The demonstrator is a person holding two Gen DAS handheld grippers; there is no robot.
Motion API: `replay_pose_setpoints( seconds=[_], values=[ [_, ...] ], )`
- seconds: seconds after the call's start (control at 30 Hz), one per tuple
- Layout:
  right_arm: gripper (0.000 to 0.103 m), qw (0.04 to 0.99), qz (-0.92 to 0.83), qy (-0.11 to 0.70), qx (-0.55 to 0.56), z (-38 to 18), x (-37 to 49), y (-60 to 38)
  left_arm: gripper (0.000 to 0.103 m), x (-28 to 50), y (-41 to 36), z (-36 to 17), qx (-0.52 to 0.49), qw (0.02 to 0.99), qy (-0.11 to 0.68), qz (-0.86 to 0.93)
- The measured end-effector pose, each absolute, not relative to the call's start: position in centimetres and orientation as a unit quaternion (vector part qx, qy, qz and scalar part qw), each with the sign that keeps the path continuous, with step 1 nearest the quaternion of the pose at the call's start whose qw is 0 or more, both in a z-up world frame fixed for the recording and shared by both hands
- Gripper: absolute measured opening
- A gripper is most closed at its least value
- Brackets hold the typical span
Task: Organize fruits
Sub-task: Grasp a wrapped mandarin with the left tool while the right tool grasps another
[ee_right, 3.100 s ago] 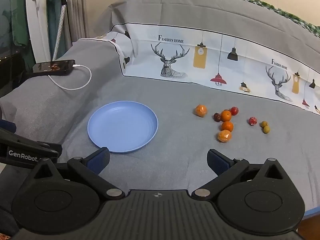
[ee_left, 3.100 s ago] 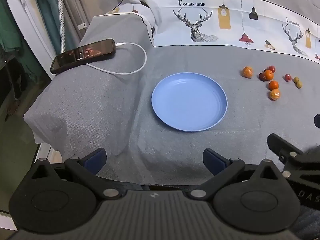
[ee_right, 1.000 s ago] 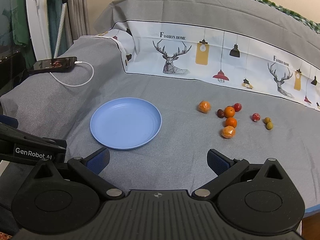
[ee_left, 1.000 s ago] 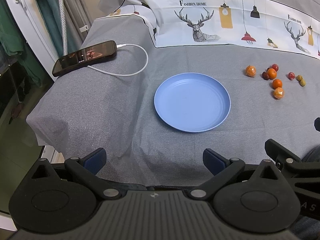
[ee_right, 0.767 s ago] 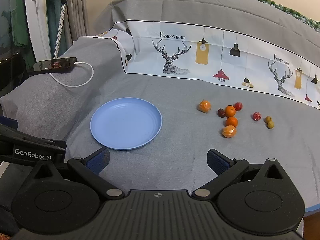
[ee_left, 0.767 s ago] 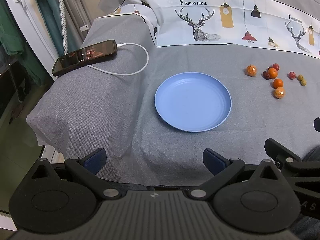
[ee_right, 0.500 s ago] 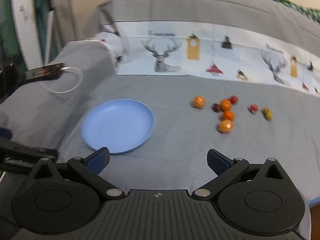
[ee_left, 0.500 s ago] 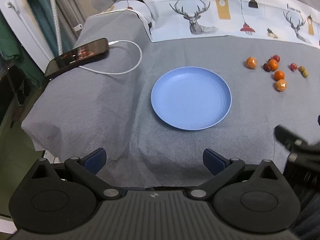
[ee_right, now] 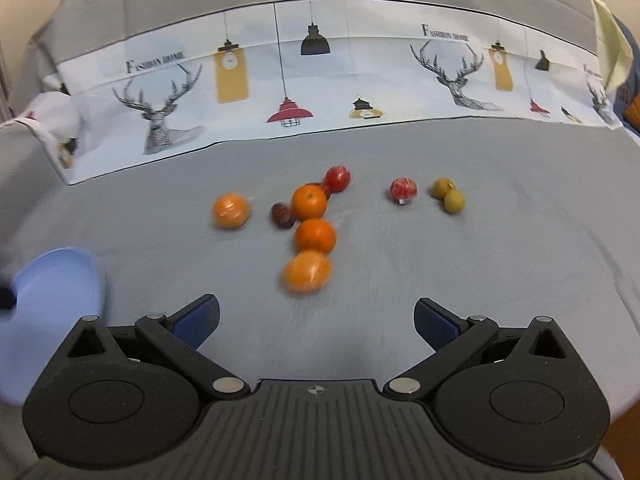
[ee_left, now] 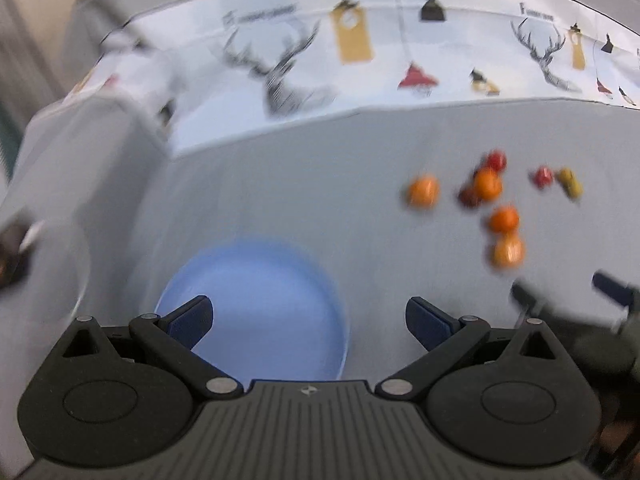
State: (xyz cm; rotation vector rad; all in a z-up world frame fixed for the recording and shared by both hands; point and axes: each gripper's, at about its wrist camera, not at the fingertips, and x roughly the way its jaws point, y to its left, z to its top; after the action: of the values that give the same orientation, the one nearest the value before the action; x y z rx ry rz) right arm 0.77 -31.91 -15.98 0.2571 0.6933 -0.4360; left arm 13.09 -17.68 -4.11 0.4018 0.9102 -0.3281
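A blue plate (ee_left: 256, 272) lies on the grey cloth, and my left gripper (ee_left: 310, 318) hangs open just over its near part with nothing between the fingers. Right of the plate sits a cluster of small fruits. It holds several oranges, the nearest orange (ee_right: 307, 271) closest to me, plus a dark red fruit (ee_right: 283, 215), two red fruits (ee_right: 338, 178) and two green fruits (ee_right: 454, 201). My right gripper (ee_right: 316, 318) is open and empty, a short way in front of the nearest orange. The plate's edge (ee_right: 60, 280) shows at the left of the right wrist view. Both views are blurred.
A white printed cloth with deer and lamps (ee_right: 320, 80) rises behind the fruits against a grey cushion. A dark phone (ee_left: 12, 256) lies blurred at the far left. My right gripper (ee_left: 568, 292) shows low on the right in the left wrist view.
Both grippers have moved forward and to the right. The plate now lies under the left gripper, and the fruits sit much closer in front of the right gripper. Both stay open.
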Motion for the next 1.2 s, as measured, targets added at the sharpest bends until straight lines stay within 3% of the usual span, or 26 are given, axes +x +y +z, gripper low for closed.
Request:
replay_pose_setpoints(
  seconds=[0.3,0.57,0.6,0.67,0.7,0.73,0.77,0.8,0.93,1.2],
  values=[
    [0.102,0.900,-0.195,0.373,0.117,-22.5,8.1,-34.8,0.103,22.3,-28.4,-11.9,0.226,0.845,0.437,-0.207],
    [0.103,0.909,-0.214,0.345,0.096,-23.3,7.9,-34.5,0.103,26.0,-32.0,-16.6,0.245,0.813,0.467,-0.245],
    [0.103,0.909,-0.215,0.345,0.095,-23.2,7.8,-34.4,0.101,26.2,-32.0,-16.7,0.244,0.814,0.468,-0.242],
    [0.101,0.909,-0.213,0.346,0.096,-23.1,7.8,-34.5,0.078,26.3,-31.8,-16.5,0.230,0.820,0.461,-0.248],
    [0.093,0.909,-0.212,0.346,0.096,-23.0,7.7,-34.5,0.042,26.3,-31.8,-16.3,0.220,0.819,0.464,-0.257],
    [0.084,0.910,-0.213,0.343,0.095,-22.9,7.5,-34.4,0.042,26.3,-31.7,-16.1,0.213,0.815,0.471,-0.262],
    [0.053,0.913,-0.213,0.335,0.095,-22.6,7.2,-34.2,0.041,26.1,-31.6,-15.9,0.209,0.817,0.469,-0.262],
    [0.041,0.918,-0.208,0.326,0.092,-22.4,7.0,-34.0,0.041,25.9,-31.4,-15.8,0.210,0.819,0.464,-0.263],
    [0.041,0.918,-0.216,0.314,0.108,-22.0,6.7,-34.6,0.041,25.0,-30.5,-14.2,0.206,0.825,0.464,-0.249],
    [0.041,0.895,-0.331,0.268,0.136,-20.5,4.2,-38.3,0.041,18.2,-22.5,-5.1,0.161,0.850,0.452,-0.218]
  ],
)
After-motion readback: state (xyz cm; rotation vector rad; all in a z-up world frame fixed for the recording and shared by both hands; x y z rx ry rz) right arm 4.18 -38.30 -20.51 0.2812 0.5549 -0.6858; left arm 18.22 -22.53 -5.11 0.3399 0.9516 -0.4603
